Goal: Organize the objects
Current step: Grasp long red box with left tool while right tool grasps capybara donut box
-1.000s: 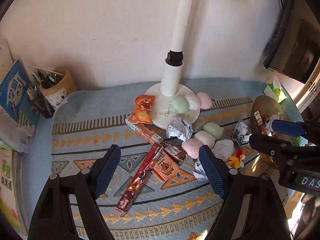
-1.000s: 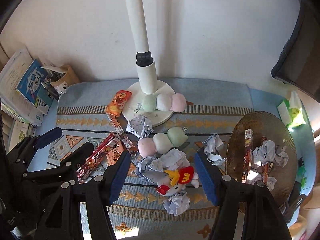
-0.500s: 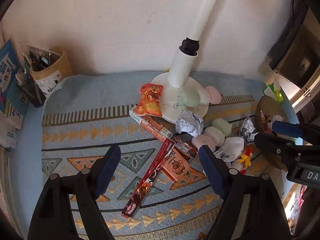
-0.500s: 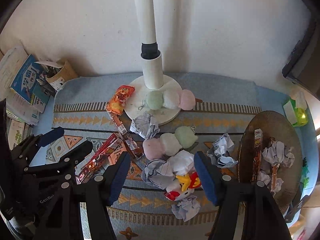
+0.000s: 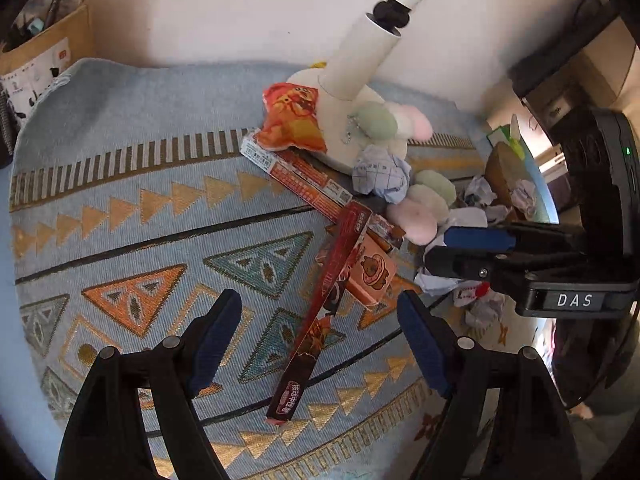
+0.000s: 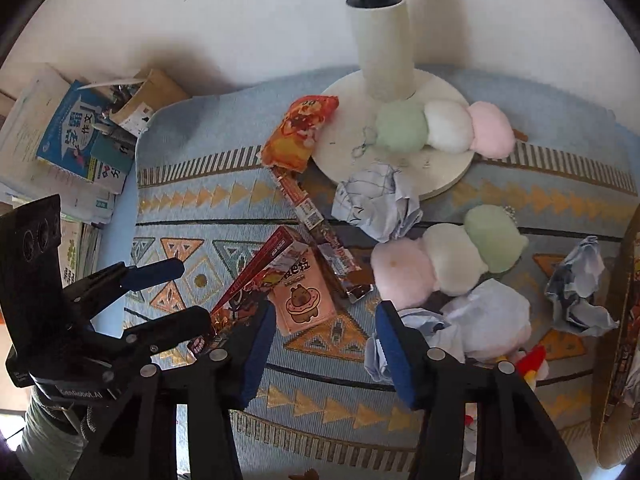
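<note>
A long dark-red snack box (image 5: 320,312) lies on the patterned rug, its near end between the fingers of my open left gripper (image 5: 318,340). It leans on a pink capybara box (image 6: 304,296), which sits just ahead of my open right gripper (image 6: 325,352). Nothing is held by either gripper. Behind them lie a long red-and-white box (image 6: 308,208) and an orange snack bag (image 6: 300,136). Tri-colour plush dumplings (image 6: 448,260) and crumpled paper (image 6: 376,204) lie to the right. In the right wrist view my left gripper (image 6: 176,296) sits at the left, over the red box's end.
A white lamp base (image 6: 440,176) with its pole stands at the back and carries another plush skewer (image 6: 444,128). A brown round tray (image 5: 504,168) with paper balls sits at the right. Stacked books (image 6: 72,136) and a cardboard pen holder (image 5: 44,52) stand at the left.
Both grippers have moved down and forward toward the snack boxes. The left one now straddles the near end of the long red box. Both stay open.
</note>
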Available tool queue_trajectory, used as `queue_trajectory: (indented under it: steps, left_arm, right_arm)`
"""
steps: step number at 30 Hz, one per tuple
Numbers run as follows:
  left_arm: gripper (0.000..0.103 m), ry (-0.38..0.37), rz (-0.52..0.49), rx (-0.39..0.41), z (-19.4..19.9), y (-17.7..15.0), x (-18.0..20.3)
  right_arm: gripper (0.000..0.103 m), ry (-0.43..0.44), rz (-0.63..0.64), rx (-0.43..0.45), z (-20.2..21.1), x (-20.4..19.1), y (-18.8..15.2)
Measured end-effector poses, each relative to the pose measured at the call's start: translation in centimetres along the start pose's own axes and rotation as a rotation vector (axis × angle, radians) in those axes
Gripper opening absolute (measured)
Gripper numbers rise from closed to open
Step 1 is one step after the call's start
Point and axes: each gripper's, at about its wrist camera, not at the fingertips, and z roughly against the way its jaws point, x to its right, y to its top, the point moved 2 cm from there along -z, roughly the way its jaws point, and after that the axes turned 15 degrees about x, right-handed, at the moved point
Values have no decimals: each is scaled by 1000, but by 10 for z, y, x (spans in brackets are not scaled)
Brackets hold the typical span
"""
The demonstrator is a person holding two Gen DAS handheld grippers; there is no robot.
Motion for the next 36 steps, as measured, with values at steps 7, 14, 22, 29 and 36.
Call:
queue_trajectory:
  steps: [7, 14, 22, 29, 36]
  left_arm:
    - [52, 14, -75, -80, -30, -18, 5]
    - [14, 13, -49, -68, -33, -20, -2]
    - [14, 62, 19, -30, -12, -18, -20]
    - [14, 82, 27, -5, 3, -13, -18]
    - [14, 189, 11, 20, 21, -3, -3]
  right_arm:
    - [46, 41, 76, -104, -44, -17, -16]
    - [47, 26, 190, -118, -53, -31, -9]
    - [52, 44, 220, -127, -61, -30, -10]
    - [62, 110, 247, -139, -79, -43, -5]
    - [64, -30, 455, -79, -87, -73, -18]
